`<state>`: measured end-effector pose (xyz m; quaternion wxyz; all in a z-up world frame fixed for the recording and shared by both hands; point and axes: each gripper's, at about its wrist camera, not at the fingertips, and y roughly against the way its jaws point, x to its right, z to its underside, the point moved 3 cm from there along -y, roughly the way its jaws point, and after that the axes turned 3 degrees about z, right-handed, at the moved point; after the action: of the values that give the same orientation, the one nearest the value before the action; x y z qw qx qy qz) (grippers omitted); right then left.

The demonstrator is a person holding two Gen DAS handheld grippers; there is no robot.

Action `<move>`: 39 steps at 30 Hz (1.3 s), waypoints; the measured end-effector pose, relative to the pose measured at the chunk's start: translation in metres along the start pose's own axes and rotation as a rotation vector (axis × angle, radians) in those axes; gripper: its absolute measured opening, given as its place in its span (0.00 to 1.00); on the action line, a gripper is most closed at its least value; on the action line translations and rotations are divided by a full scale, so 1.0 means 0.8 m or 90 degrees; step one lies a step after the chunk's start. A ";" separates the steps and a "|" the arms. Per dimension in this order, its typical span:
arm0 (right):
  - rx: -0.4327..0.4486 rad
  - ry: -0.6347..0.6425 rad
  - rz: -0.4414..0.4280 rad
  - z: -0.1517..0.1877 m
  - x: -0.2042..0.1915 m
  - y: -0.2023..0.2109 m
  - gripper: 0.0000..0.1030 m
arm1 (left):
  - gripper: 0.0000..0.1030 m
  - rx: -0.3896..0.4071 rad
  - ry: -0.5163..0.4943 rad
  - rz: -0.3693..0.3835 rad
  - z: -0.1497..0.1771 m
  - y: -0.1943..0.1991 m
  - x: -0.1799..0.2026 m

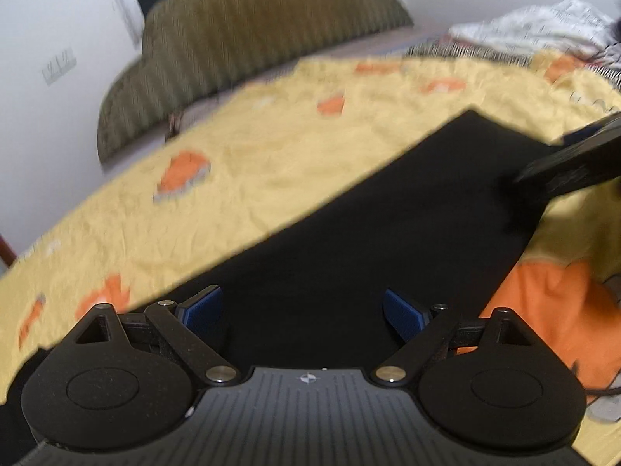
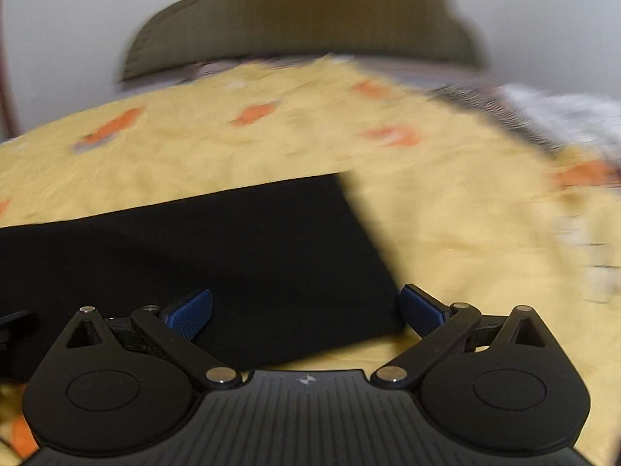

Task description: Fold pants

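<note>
Hovering both grippers over black pants [image 1: 349,209] lying flat on the bed.

We see the left gripper [image 1: 306,308] spread wide, nothing between its blue pads [image 1: 203,308], with the pants under it. Our right gripper [image 2: 306,306] is also spread and empty, near the pants' end edge. Pants rest on a yellow bedspread [image 1: 252,147] with orange patches; a dark headboard [image 2: 302,19] stands behind. Both views are blurred.

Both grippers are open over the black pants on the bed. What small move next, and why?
Probably lower the right gripper and close its fingers on the near end edge of the pants: they lie flat on the yellow bedspread, nothing is held, and that edge sits just below the fingers.
</note>
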<state>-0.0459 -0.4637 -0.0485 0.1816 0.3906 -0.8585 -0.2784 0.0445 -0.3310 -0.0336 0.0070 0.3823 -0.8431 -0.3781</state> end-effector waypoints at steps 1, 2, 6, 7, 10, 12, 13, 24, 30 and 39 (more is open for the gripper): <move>0.016 -0.006 0.054 0.005 0.007 0.020 1.00 | 0.90 -0.003 0.013 -0.001 0.002 0.000 -0.006; 0.039 -0.015 0.095 0.009 0.016 0.031 1.00 | 0.88 -0.004 0.031 -0.003 0.001 0.003 -0.013; 0.030 -0.144 -0.013 0.023 0.057 0.056 1.00 | 0.89 0.025 0.136 0.045 -0.007 0.014 -0.038; -0.004 -0.190 -0.097 0.028 0.064 0.051 1.00 | 0.89 0.032 0.177 0.050 -0.006 0.013 -0.046; -0.004 -0.278 -0.218 0.037 0.066 0.046 1.00 | 0.89 0.040 0.252 0.021 0.001 0.004 -0.059; 0.004 -0.289 -0.219 0.034 0.062 0.043 1.00 | 0.89 0.022 0.267 -0.011 0.008 -0.005 -0.063; 0.006 -0.293 -0.224 0.032 0.060 0.039 1.00 | 0.89 0.009 0.270 -0.018 0.012 -0.009 -0.064; -0.002 -0.324 -0.208 0.020 0.052 0.013 1.00 | 1.00 0.021 0.251 -0.031 0.026 -0.019 -0.052; 0.017 -0.437 -0.232 0.022 0.082 -0.018 0.45 | 1.00 0.022 0.254 -0.029 0.027 -0.018 -0.052; 0.033 -0.423 -0.160 0.025 0.093 -0.005 0.23 | 1.00 0.022 0.257 -0.028 0.026 -0.018 -0.052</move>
<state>-0.1013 -0.5164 -0.0597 -0.1531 0.3857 -0.8227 -0.3885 0.0767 -0.2965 -0.0462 0.1612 0.4686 -0.8226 -0.2790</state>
